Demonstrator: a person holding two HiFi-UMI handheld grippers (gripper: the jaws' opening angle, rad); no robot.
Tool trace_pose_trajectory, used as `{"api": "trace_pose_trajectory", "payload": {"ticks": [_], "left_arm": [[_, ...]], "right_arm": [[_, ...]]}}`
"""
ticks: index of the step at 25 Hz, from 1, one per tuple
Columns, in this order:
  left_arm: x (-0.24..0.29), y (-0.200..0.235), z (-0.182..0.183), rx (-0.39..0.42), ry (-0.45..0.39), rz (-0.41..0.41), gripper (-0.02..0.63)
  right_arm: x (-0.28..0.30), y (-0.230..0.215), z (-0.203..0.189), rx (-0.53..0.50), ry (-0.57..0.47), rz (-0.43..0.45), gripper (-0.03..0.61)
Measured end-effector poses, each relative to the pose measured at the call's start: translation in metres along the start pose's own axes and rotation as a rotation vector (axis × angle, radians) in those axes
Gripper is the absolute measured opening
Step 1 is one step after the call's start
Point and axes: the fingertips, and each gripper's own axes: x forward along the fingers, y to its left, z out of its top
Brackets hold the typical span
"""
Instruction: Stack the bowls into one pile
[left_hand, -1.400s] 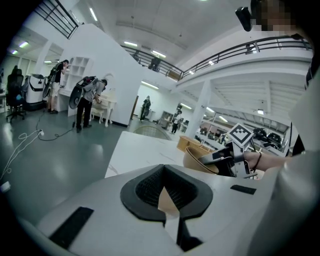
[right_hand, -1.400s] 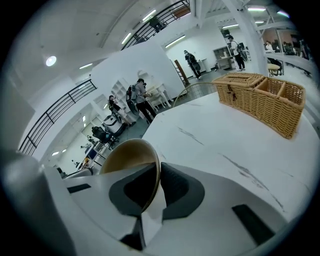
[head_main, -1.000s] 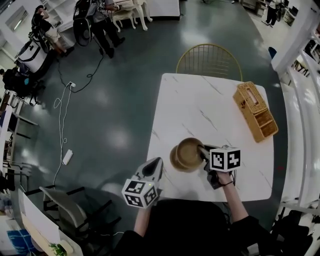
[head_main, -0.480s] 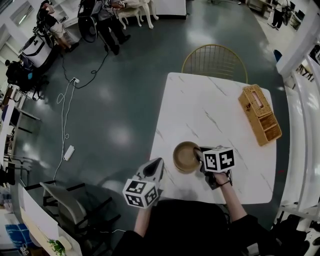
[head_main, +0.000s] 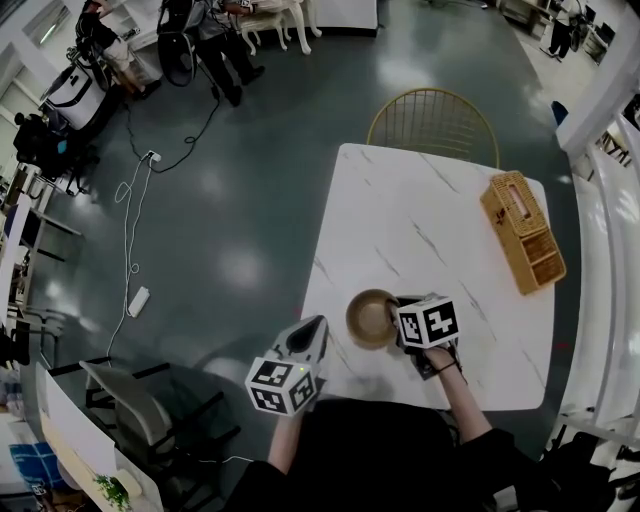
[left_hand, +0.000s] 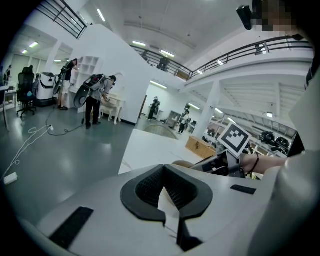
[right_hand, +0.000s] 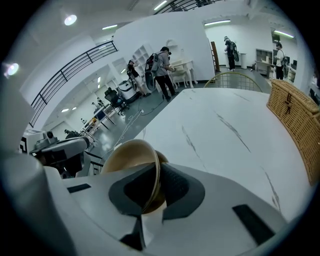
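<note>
The wicker basket (head_main: 522, 232) lies at the right edge of the white marble surface (head_main: 430, 210). Well apart from it, towards the person and to its left, the tan bowl (head_main: 368, 316) sits on the surface, and the edge of a second bowl (right_hand: 161, 158) shows just beneath it. The right tool (head_main: 398, 318) comes at the bowl from the basket's side, its jaws nearly together and pinching the thin rim. The left tool (head_main: 310, 332) hovers farther still from the basket, just off the surface's near-left edge, with its jaws together and nothing between them.
</note>
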Motion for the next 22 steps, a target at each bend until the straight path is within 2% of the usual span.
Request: {"api": "trace_pose_trajectory", "payload": {"ticks": [6,22], "left_arm": [[0.0009,0.0031,0.0021,-0.005,-0.002,0.007,0.014],[-0.001,0.007,-0.0012,-0.019,0.004,0.023,0.015]], "right_arm": [[0.0047,-0.001,-0.0034,-0.046,0.028,-0.035,0.03],[0.0053,-0.0033,-0.0028,-0.166,0.023,-0.149,0.031]]}}
